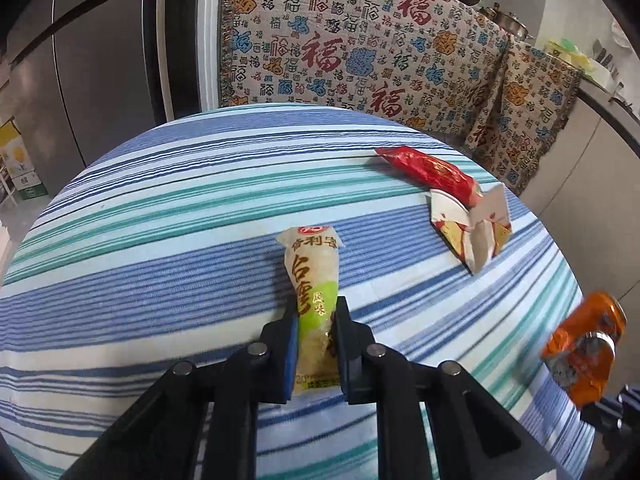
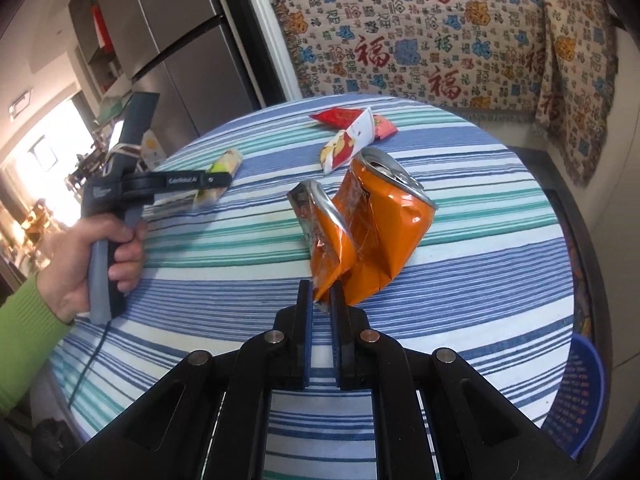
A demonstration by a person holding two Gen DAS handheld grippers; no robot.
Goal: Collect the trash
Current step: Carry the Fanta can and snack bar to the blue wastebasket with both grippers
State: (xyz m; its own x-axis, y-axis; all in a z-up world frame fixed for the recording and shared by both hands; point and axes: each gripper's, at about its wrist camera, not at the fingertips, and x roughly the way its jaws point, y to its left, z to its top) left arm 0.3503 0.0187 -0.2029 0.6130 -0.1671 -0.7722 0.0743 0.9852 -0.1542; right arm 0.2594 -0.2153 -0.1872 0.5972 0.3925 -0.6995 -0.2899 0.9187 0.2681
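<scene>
My left gripper (image 1: 318, 312) is shut on a cream-and-green snack wrapper (image 1: 314, 276), pinched at its lower half just above the striped tablecloth (image 1: 160, 240). My right gripper (image 2: 322, 292) is shut on the torn lower edge of a crushed orange can (image 2: 376, 224), which stands tilted above the table. From the right wrist view, the left gripper (image 2: 216, 180) and its wrapper (image 2: 228, 160) appear at the table's left edge, held by a hand (image 2: 100, 256) in a green sleeve. A red wrapper (image 1: 428, 168) and a flattened white paper carton (image 1: 472, 228) lie together at the far right.
A blue plastic basket (image 2: 576, 400) stands on the floor beside the table's right edge. Behind the table hangs a patterned cloth (image 1: 360, 48) over a counter with pots. A steel fridge (image 1: 80, 60) stands at the far left.
</scene>
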